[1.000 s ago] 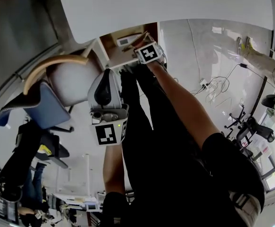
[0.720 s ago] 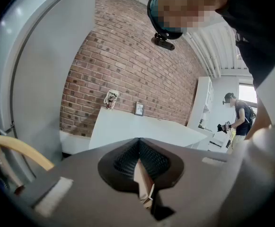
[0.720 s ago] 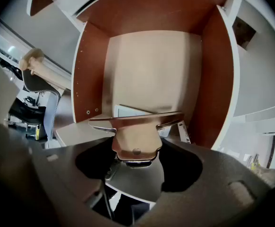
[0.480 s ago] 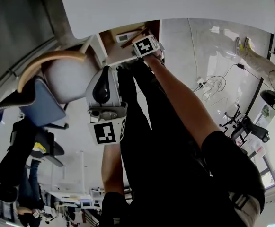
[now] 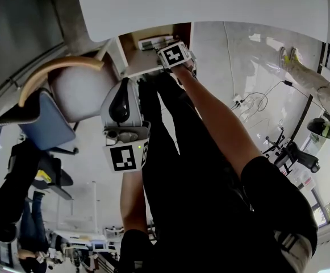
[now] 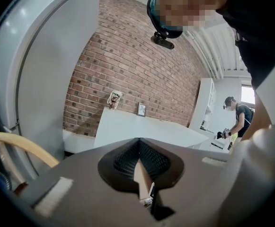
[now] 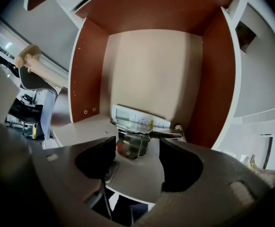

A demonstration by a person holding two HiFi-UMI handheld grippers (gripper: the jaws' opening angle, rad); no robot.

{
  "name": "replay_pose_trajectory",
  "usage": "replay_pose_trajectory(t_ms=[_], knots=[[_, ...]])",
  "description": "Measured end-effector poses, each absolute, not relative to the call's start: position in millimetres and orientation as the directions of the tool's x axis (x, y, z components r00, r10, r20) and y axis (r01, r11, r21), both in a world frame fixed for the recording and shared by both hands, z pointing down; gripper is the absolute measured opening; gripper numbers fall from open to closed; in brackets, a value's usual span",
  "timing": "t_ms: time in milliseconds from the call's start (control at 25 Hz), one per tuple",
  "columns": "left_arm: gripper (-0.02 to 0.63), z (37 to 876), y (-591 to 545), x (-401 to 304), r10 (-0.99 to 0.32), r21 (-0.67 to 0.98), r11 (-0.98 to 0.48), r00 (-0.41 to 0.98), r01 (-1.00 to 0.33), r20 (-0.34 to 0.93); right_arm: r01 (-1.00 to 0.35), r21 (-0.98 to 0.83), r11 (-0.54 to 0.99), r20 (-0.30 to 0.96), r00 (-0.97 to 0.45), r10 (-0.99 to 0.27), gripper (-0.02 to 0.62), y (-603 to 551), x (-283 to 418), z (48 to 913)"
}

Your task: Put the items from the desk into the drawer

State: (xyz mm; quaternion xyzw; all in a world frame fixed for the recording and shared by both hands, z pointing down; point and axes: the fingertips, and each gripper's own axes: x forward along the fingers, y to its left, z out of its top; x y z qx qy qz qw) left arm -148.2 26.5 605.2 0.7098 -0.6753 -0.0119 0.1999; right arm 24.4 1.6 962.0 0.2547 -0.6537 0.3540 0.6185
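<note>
Right gripper [image 7: 132, 162]: I had it over the open drawer [image 7: 87, 70]. Its jaws stood wide apart and held nothing.
Left gripper [image 6: 139, 171]: Its jaws were pressed together, with only a thin tan sliver at the seam that I could not name. It pointed off toward a brick wall [image 6: 128, 65], well away from the drawer.
Items: A metal item [image 7: 133, 144] lay on the drawer floor, just beyond the right jaws and in line with the gap between them. A white device [image 7: 139, 118] lay flat right behind it, near the back wall. I could not tell whether the two touched.
Worktop [image 5: 210, 4]: It sat above the drawer in the head view, and I saw no items on the part that showed.
Change: Over the last second the right gripper had edged further in over the drawer, and the white device came to sit closer beside it. The left gripper had barely shifted. Some of this may have been the head camera moving.
Meaning: I judged the metal item to be set down and let go, so this placement looked done.
Next: I would have drawn the right gripper straight back, keeping the jaws off the metal item.
</note>
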Motion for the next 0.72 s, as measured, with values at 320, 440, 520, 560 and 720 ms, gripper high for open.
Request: replay_pose_trajectory(t_ms=[320,440,520,560,720], knots=[[0.014,587,29,-150,-0.967,0.292,-0.005,0.079,-0.956,0.243,-0.738,-0.368,0.566,0.917,-0.387,0.092,0.154,11,-23,924],[0.014,574,23,-148,-0.971,0.271,-0.016,0.080,-0.962,0.226,-0.745,-0.309,0.591,0.929,-0.369,0.022,0.085,-9,-12,902],[0.014,561,22,-143,-0.973,0.258,-0.026,0.084,-0.966,0.213,-0.747,-0.245,0.618,0.940,-0.339,-0.037,0.045,-20,2,886],[0.014,553,22,-140,-0.975,0.254,-0.034,0.088,-0.967,0.206,-0.740,-0.236,0.630,0.936,-0.348,-0.057,0.027,-22,5,874],[0.015,525,23,-130,-0.980,0.244,-0.053,0.097,-0.968,0.173,-0.697,-0.256,0.669,0.904,-0.418,-0.088,0.005,-25,0,824]])
